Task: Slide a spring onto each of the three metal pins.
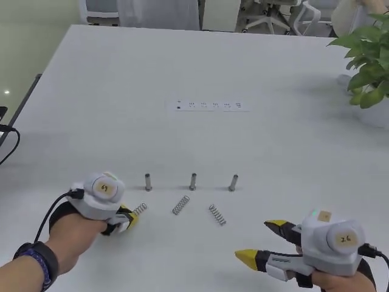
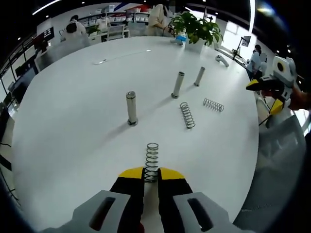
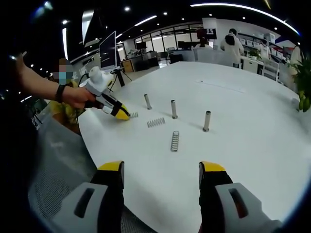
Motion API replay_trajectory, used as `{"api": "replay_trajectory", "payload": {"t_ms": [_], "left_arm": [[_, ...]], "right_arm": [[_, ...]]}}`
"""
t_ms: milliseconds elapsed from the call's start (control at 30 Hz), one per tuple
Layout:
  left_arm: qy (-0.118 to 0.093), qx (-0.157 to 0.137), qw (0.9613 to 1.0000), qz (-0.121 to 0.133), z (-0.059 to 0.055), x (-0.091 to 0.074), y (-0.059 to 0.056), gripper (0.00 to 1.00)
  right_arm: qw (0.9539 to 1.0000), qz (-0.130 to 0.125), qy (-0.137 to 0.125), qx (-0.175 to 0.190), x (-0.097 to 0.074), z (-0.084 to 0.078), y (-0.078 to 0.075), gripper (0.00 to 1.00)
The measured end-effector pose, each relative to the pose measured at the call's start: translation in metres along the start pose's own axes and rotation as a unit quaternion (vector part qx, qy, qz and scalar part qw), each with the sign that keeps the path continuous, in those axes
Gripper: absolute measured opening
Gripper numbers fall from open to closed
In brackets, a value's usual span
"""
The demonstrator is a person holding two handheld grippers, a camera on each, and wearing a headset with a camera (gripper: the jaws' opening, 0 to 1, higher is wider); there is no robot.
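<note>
Spring [image 2: 152,158] nipped by its near end between the yellow tips of the left gripper [image 2: 151,171], jaws drawn almost together on the coil, the rest of it lying on the white table [image 2: 73,121] straight ahead of the tips. Wide open and empty, the right gripper [image 3: 163,167], low over the table's near edge with every part well ahead of it.

Judged as the pick-up of the first of three. Squeeze lightly: enough to lift, not enough to crush the turns. Better to grip across several turns than the last one alone, or expect droop and swing. Lift, tip the free end downward, line the bore up over the nearest pin [image 2: 130,108], ahead and a little left of the tips, then lower straight and let go once well over the top. Mind the pin itself: probably freestanding on a small flared foot, easily toppled.

Pins: short round metal posts, smooth, dull-bright, upright, in a row running off ahead and right of the left gripper, middle pin [image 2: 178,84] then far pin [image 2: 199,76]. Springs: thin bright wire, slim open coils, likely bouncy and ready to roll. Middle spring [image 2: 187,115] and far spring [image 2: 213,104] loose ahead and right of the tips, each near its pin but apart from it.
</note>
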State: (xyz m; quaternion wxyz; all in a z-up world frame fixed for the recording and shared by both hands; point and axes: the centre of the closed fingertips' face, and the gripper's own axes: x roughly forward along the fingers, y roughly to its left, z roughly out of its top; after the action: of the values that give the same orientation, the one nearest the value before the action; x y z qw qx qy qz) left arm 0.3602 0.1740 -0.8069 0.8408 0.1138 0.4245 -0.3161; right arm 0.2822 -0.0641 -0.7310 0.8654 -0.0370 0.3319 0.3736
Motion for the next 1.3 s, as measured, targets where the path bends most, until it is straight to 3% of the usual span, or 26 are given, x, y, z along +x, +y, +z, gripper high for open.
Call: {"api": "replay_trajectory", "payload": {"t_ms": [1033, 1300], "left_arm": [[-0.023, 0.003, 0.9997, 0.008, 0.003, -0.035, 0.003, 0.02], [-0.033, 0.01, 0.9994, 0.008, 0.009, -0.046, -0.001, 0.02]], "right_arm": [[0.9995, 0.03, -0.008, -0.001, 0.008, 0.007, 0.012, 0.58], [0.999, 0.042, -0.012, 0.003, 0.013, 0.012, 0.017, 0.57]]}}
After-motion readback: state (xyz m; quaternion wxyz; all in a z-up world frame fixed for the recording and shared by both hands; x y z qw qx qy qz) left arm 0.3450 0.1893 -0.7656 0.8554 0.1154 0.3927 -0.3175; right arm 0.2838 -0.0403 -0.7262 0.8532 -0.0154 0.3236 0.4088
